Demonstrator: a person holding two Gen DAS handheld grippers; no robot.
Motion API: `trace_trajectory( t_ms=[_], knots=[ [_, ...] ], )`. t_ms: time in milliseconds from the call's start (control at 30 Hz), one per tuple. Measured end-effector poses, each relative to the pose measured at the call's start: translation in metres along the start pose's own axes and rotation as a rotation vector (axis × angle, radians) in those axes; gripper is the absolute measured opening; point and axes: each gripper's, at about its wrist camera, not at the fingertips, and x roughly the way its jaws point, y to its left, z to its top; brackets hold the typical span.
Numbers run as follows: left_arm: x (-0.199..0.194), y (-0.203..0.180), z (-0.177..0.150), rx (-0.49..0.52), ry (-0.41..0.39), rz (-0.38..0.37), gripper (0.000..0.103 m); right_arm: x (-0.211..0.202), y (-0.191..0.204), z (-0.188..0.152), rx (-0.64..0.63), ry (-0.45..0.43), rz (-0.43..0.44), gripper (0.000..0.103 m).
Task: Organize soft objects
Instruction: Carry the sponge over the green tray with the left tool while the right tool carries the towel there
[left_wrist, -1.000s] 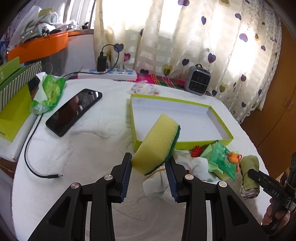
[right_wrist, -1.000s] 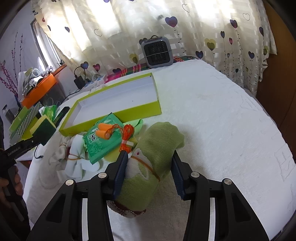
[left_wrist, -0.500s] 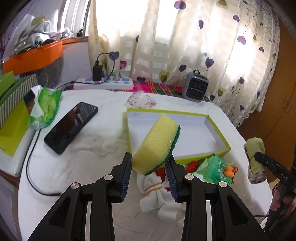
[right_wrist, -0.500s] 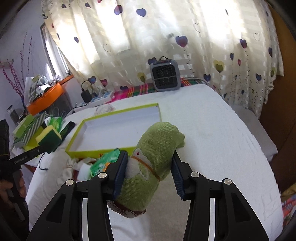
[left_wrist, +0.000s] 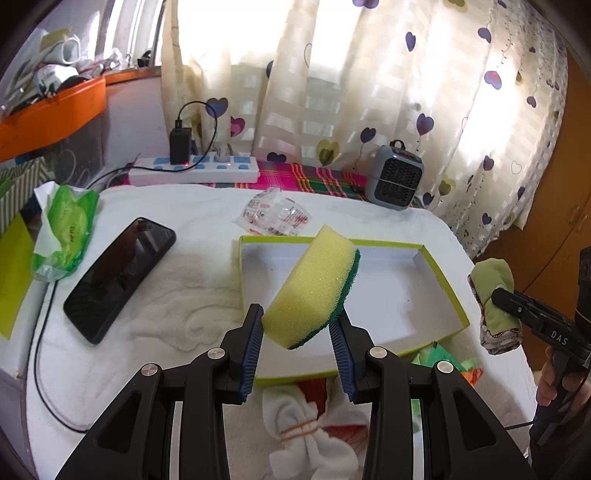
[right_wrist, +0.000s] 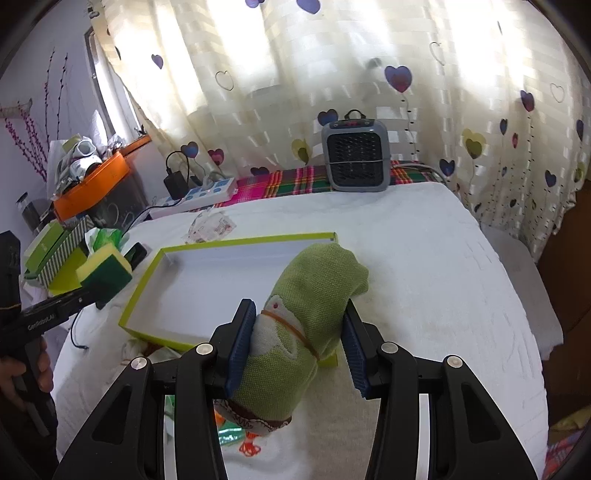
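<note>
Nearest to hand, the left gripper (left_wrist: 295, 343) is half spread, its blue ribbed pads pinching a thick yellow sponge with a dark green scouring face (left_wrist: 314, 291), held tilted in the air above the near left corner of the shallow lime-green cardboard box with a white inside (left_wrist: 448, 291). The right gripper (right_wrist: 297, 343) is likewise partly spread and clamped on a rolled green knitted cloth bound with a thin rubber band (right_wrist: 314, 317), which hangs over the near right part of that box, clear of its floor. Just in front of the box, on the white quilted cover (left_wrist: 166, 314), lies a white cloth bundle tied with a band (left_wrist: 306, 432), half hidden behind the left gripper's arms; beside it are green and orange scraps I cannot make out. Left of the box a black phone (left_wrist: 118, 277) lies flat, and beyond that a crumpled green plastic packet (left_wrist: 62, 229). Behind the box sits a small clear wrapper with red print (left_wrist: 273, 216), then a white power strip (left_wrist: 195, 173) and a small grey fan heater (left_wrist: 395, 181) against the heart-patterned curtain (left_wrist: 369, 74). A hand (left_wrist: 554, 380) on the right gripper's handle is cut off at the edge.
</note>
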Motion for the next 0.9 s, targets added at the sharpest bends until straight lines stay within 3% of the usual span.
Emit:
trace_trajectory(
  t_ms=[900],
  knots=[
    [0.086,-0.008,0.018,0.012,0.12,0.033,0.035,0.089,0.003,0.029,-0.144,0.146,0.0,0.047]
  ],
)
